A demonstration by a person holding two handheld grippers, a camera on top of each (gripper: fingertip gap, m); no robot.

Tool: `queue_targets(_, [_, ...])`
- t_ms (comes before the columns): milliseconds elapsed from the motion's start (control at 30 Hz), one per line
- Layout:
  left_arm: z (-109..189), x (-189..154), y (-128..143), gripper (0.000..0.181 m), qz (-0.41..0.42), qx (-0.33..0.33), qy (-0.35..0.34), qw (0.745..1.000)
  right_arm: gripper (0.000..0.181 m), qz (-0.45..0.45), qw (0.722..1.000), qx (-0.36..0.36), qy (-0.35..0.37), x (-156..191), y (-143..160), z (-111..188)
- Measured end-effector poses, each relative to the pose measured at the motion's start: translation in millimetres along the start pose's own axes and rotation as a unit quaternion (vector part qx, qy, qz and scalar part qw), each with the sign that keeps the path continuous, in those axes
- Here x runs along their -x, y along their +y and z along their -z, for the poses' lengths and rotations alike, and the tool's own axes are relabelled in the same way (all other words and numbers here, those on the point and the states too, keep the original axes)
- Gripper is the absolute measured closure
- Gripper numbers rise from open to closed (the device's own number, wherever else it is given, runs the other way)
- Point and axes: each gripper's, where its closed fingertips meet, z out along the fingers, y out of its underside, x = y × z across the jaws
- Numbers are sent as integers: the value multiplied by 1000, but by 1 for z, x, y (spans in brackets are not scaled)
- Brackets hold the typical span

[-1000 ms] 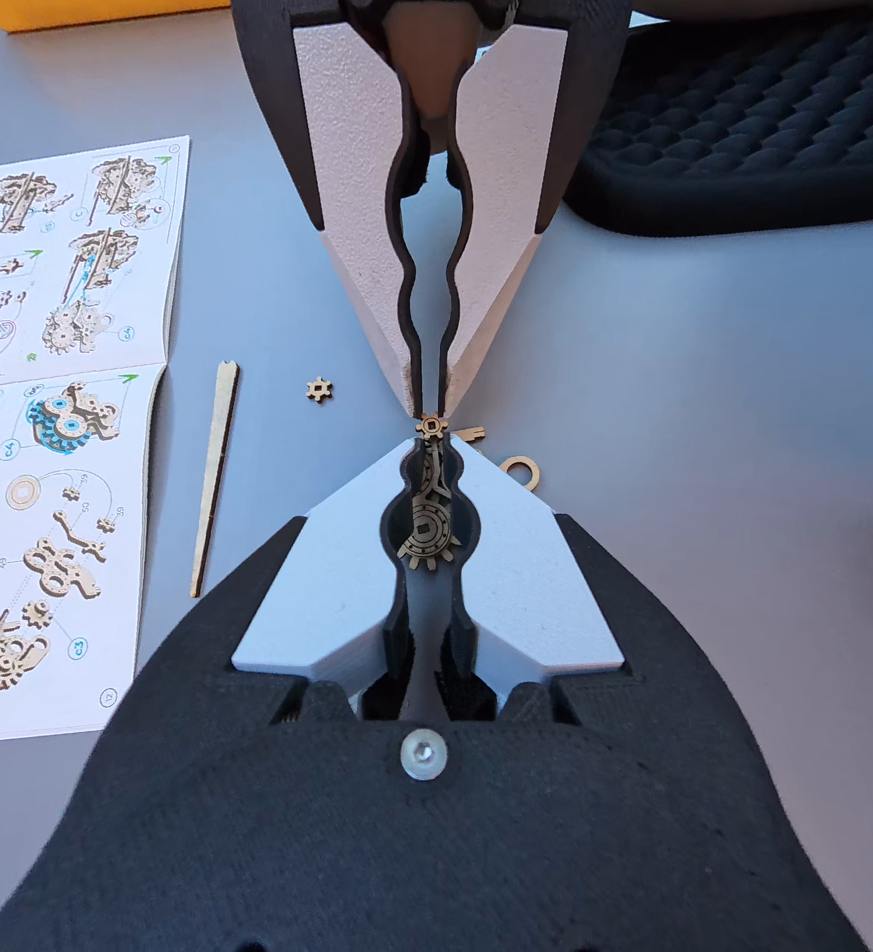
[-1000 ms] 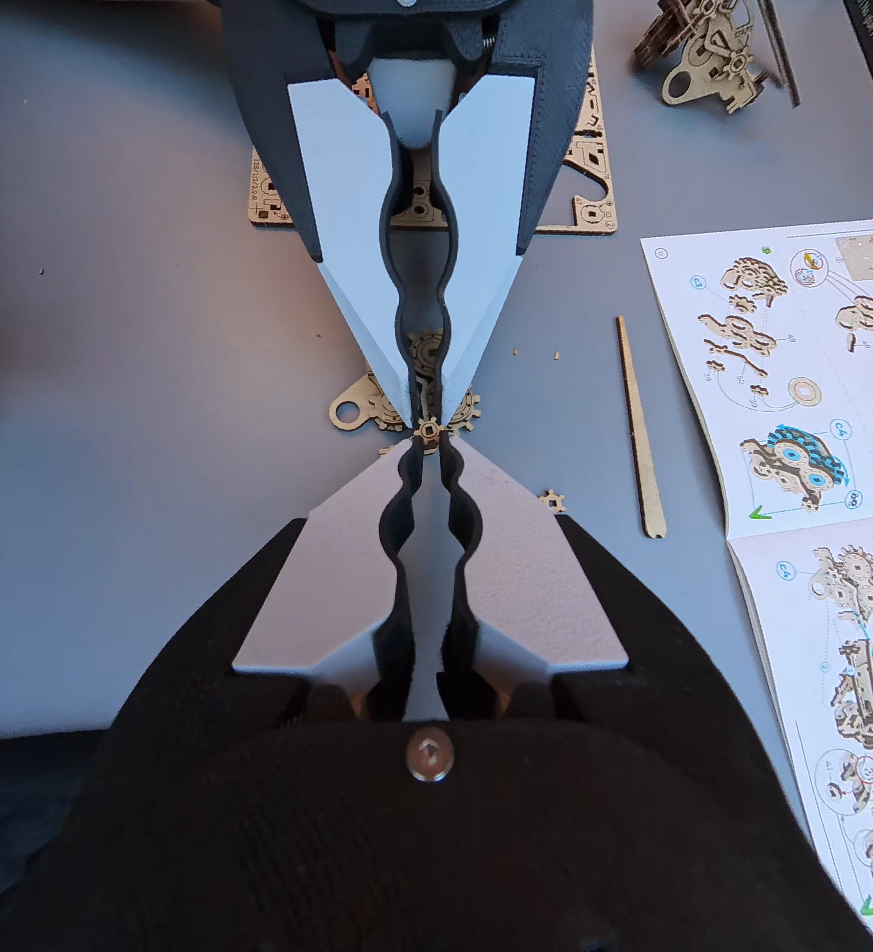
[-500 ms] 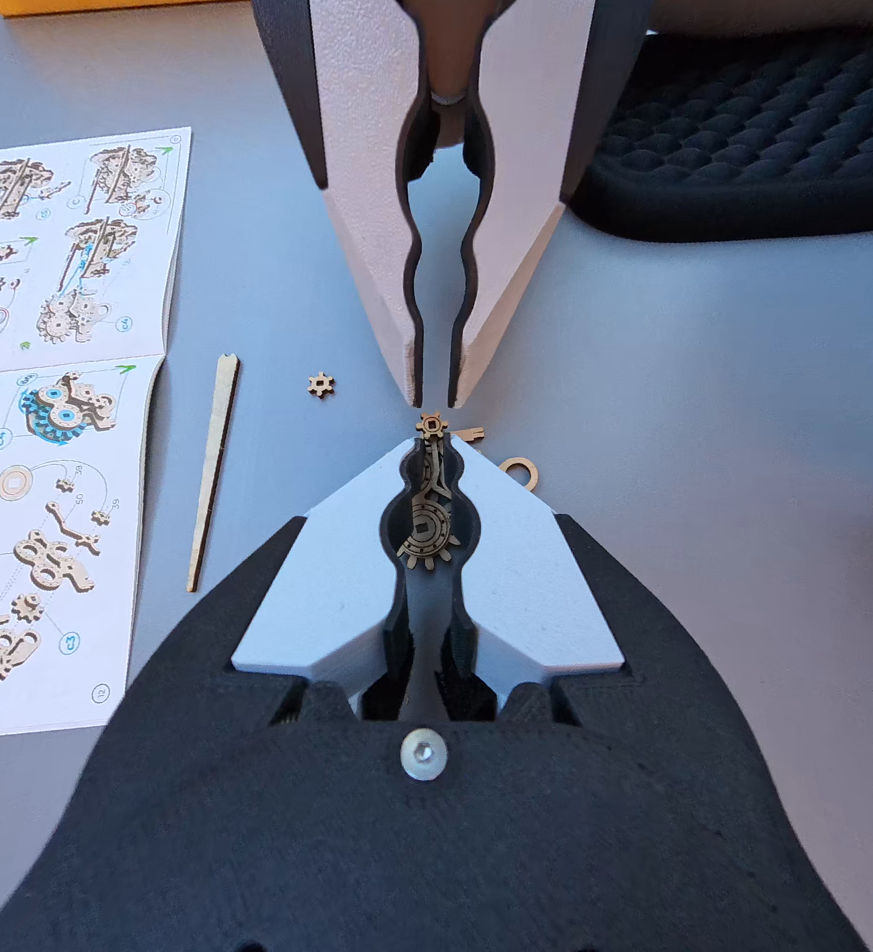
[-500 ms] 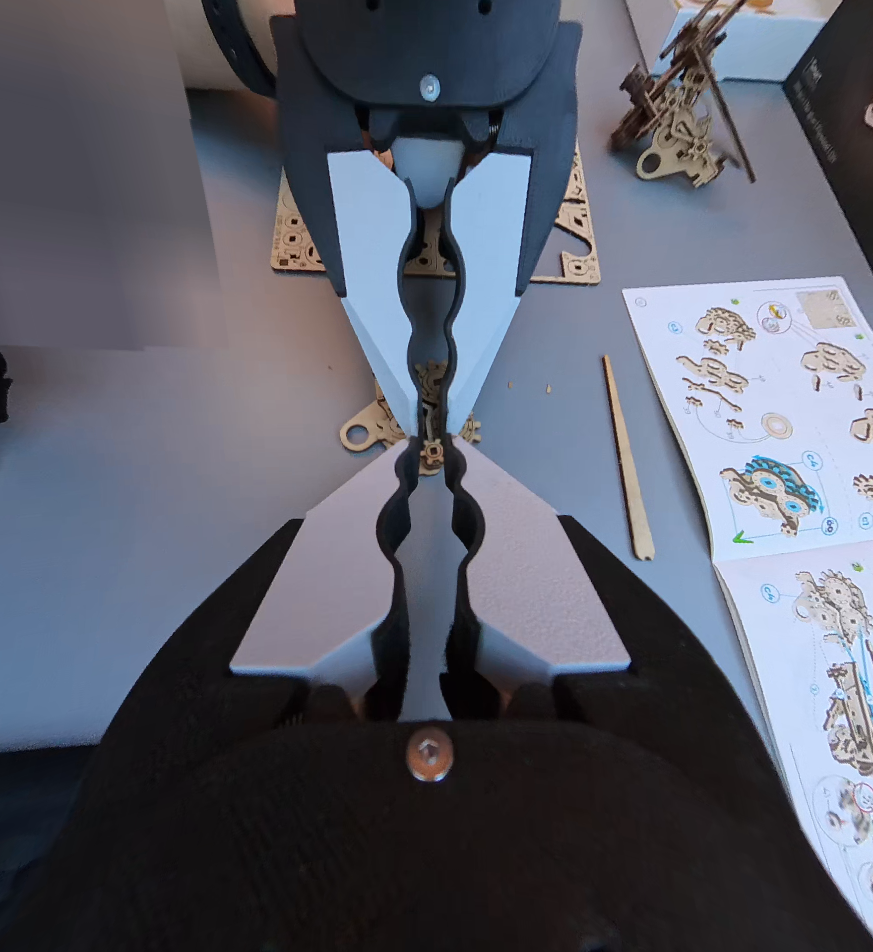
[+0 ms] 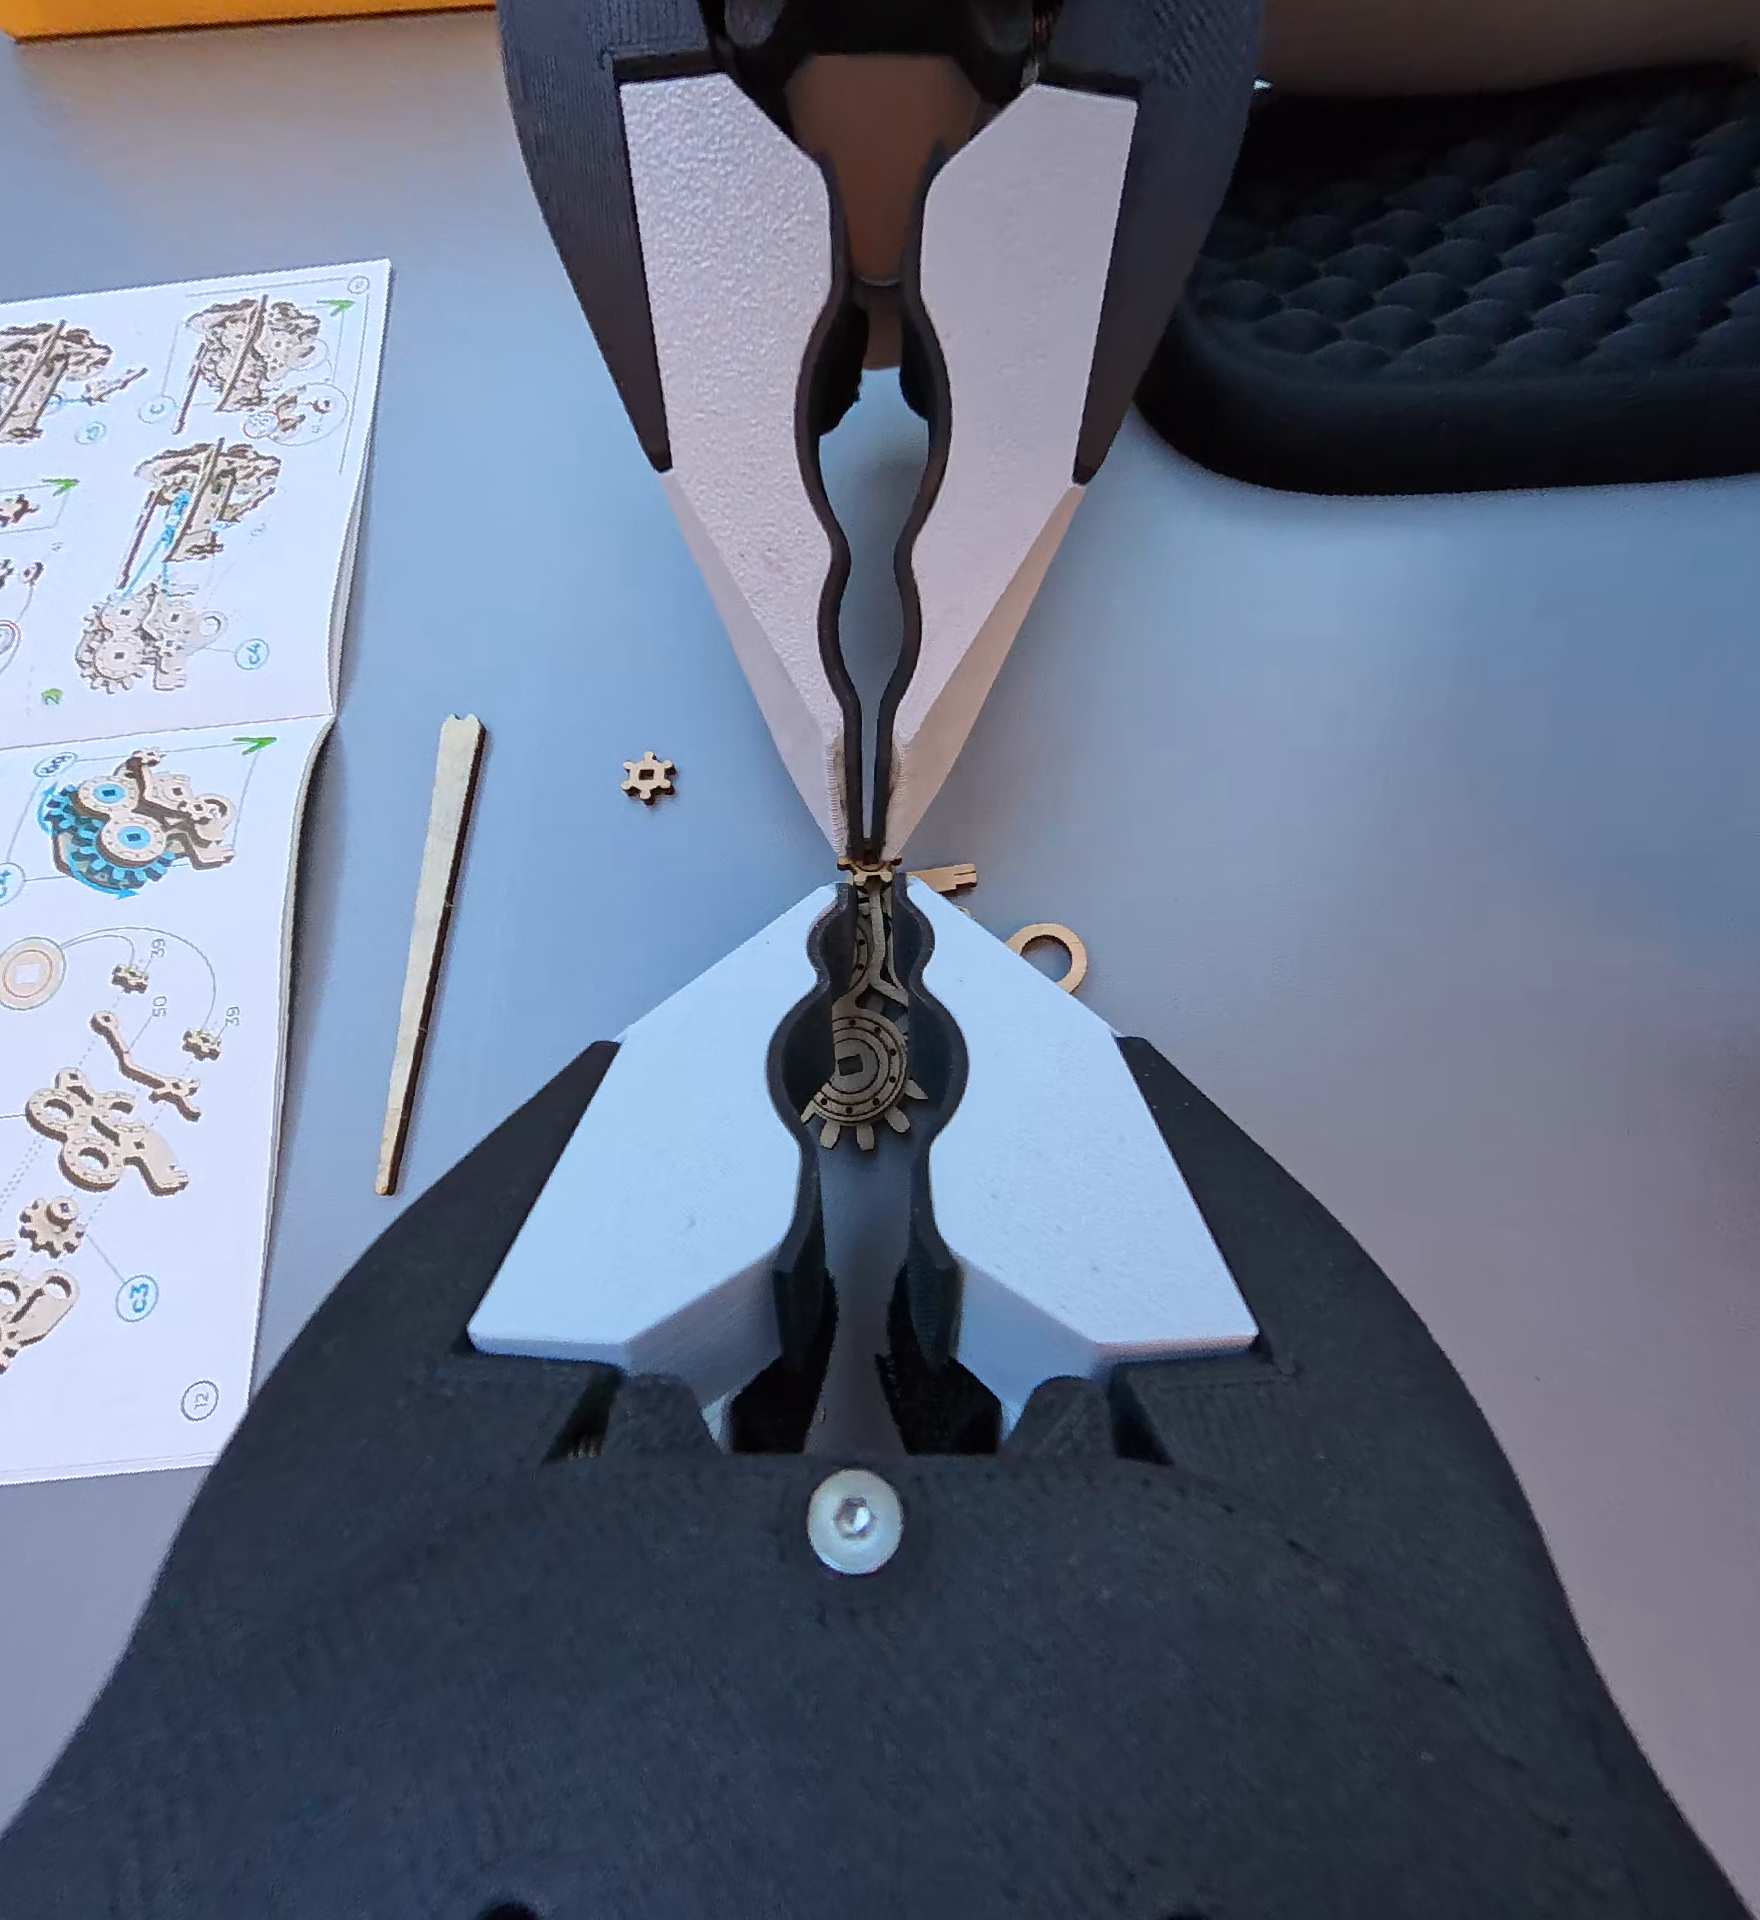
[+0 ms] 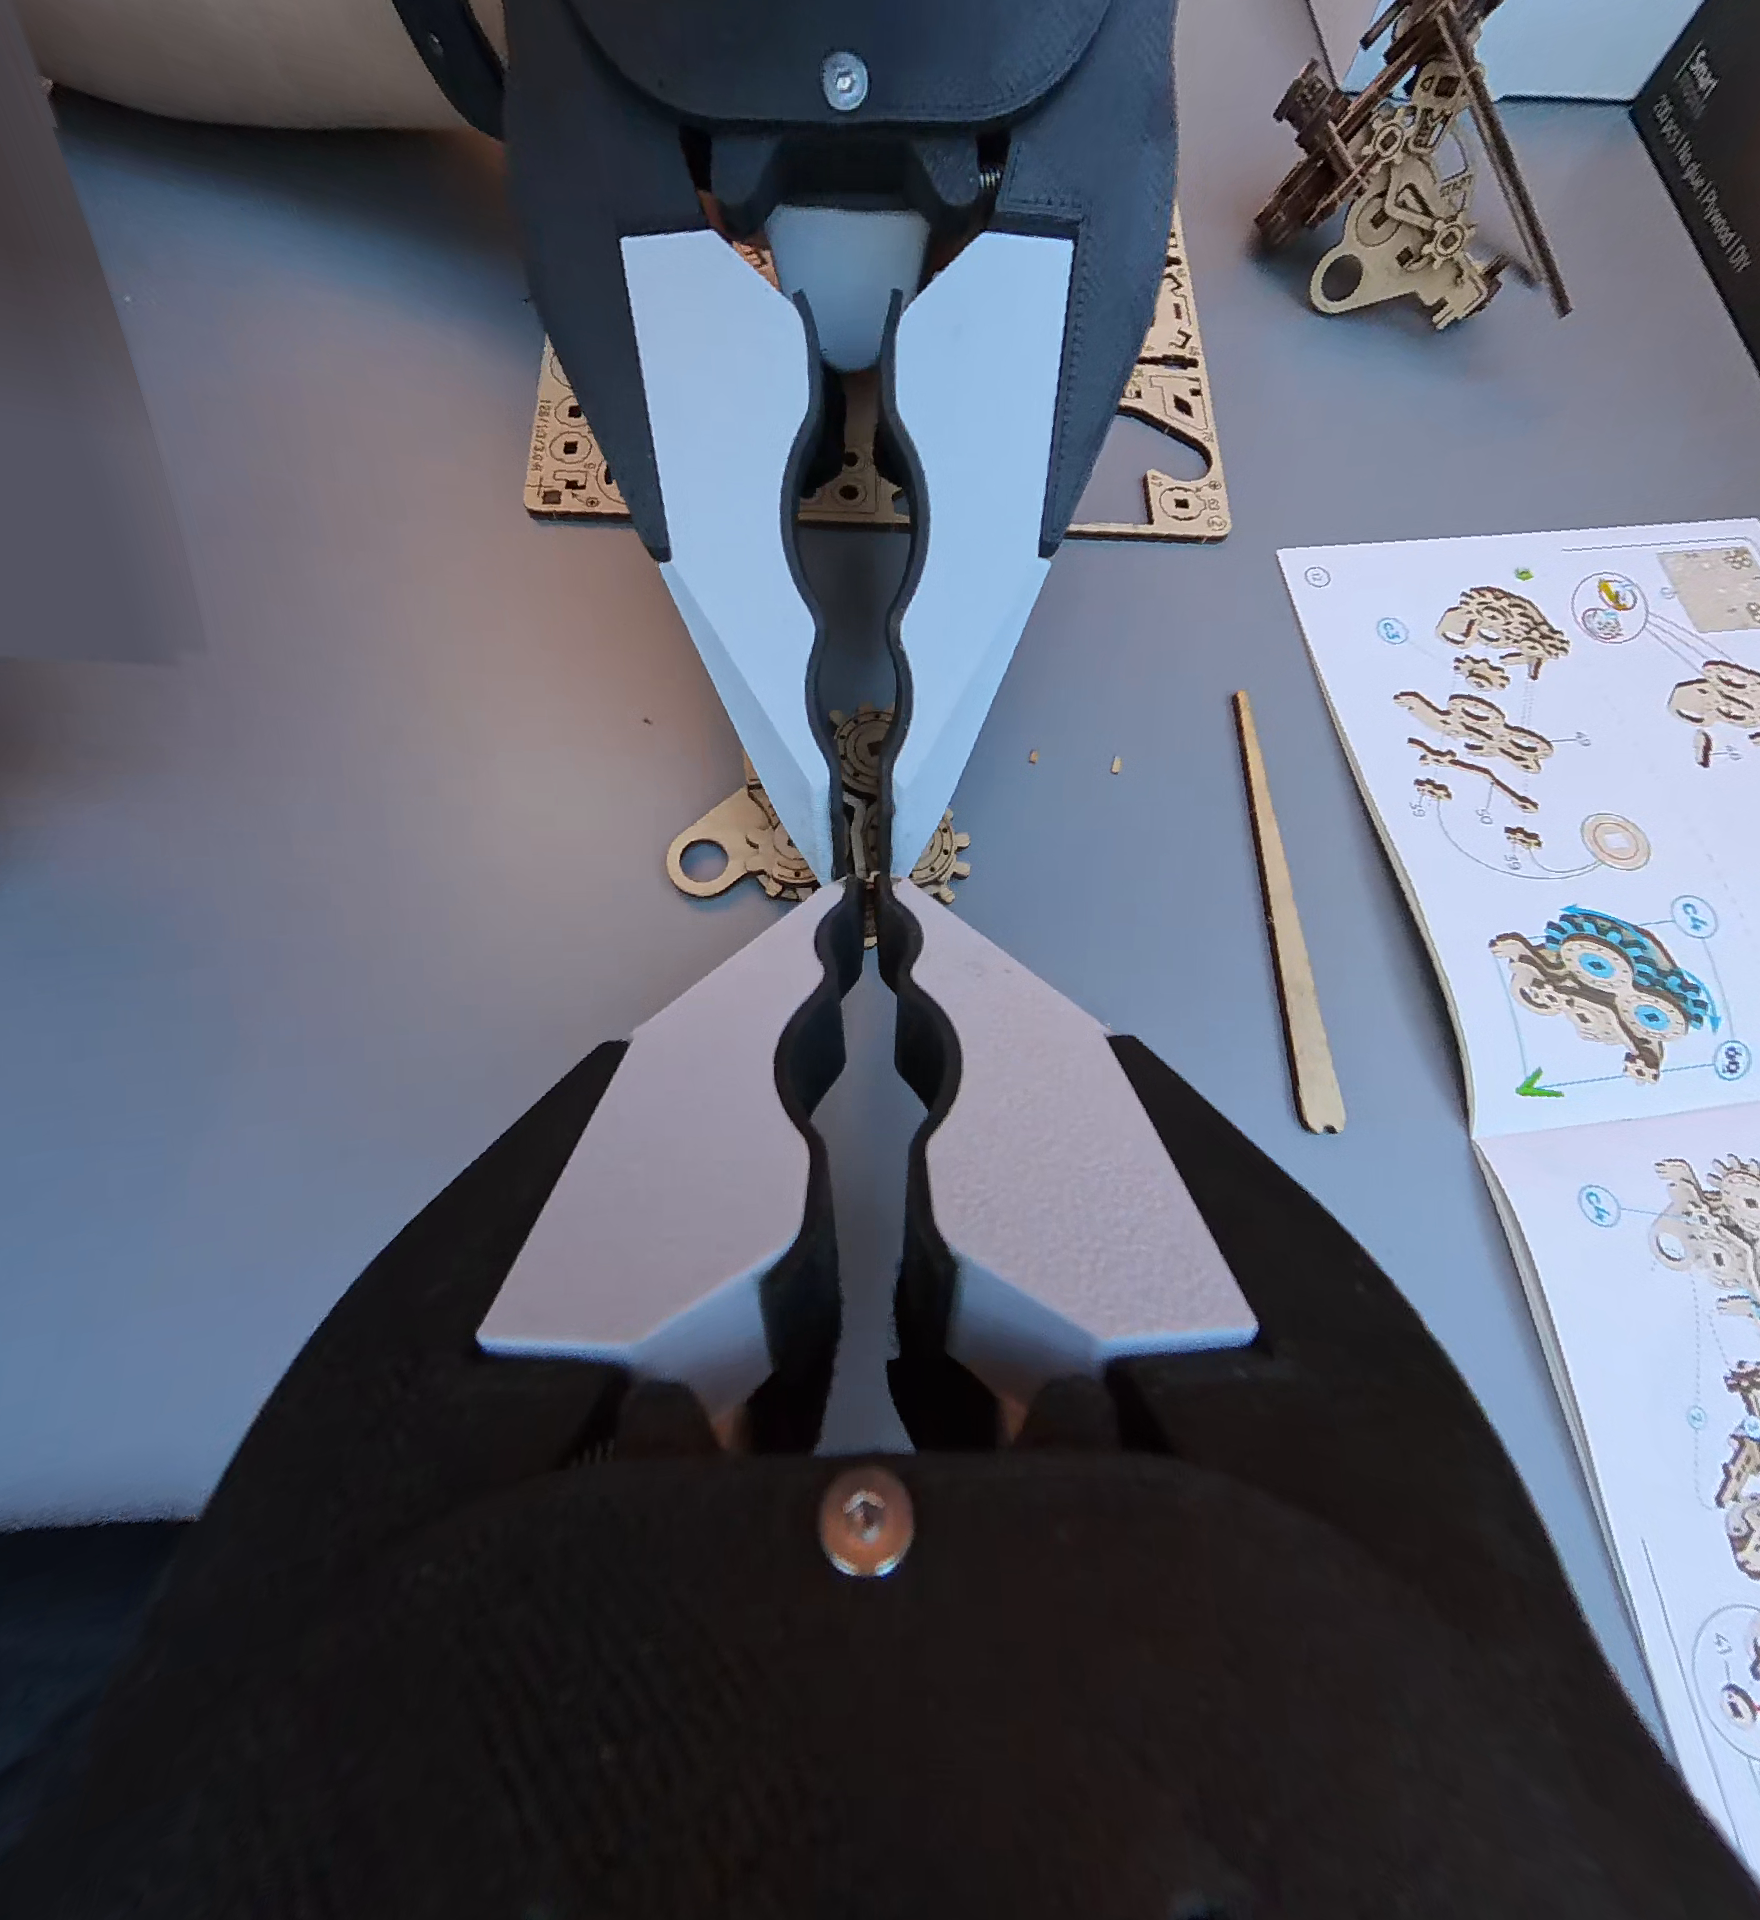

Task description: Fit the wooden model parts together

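Observation:
In the left wrist view my left gripper [image 5: 868, 891] is shut on a flat wooden gear assembly [image 5: 860, 1075], whose toothed wheel shows between the fingers. A small wooden gear [image 5: 868, 869] sits at the assembly's far end, just past my fingertips. My right gripper [image 5: 868, 836] comes in from the top with its jaws closed to a narrow gap, tips pressed against that small gear. In the right wrist view my right gripper [image 6: 863, 902] meets the left gripper [image 6: 860, 862] tip to tip. The assembly [image 6: 720, 852] sticks out on both sides and the small gear is hidden.
An open instruction booklet [image 5: 128, 831] and a tapered wooden stick [image 5: 429, 956] lie on the grey table. A loose small gear [image 5: 648, 777] and a ring part [image 5: 1047, 951] lie near the tips. A black cushion [image 5: 1530, 291], a plywood sheet [image 6: 1167, 488] and a built model [image 6: 1395, 208] lie farther off. The tips of both grippers are at nearly the same place. From either gripper's tips it is about 9 cm to the tapered wooden stick [image 5: 429, 956]. Look for it in the right wrist view [image 6: 1268, 880] too.
The right gripper held the small gear a second ago, opened and backed off leaving it on the assembly, then came back with jaws closed against it. The left gripper stayed still.

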Motion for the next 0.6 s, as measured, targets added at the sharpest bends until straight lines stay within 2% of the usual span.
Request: queue_targets(600, [0, 0, 0, 178, -9, 2, -3, 1000, 181, 33, 997, 68, -8, 2, 1, -1])
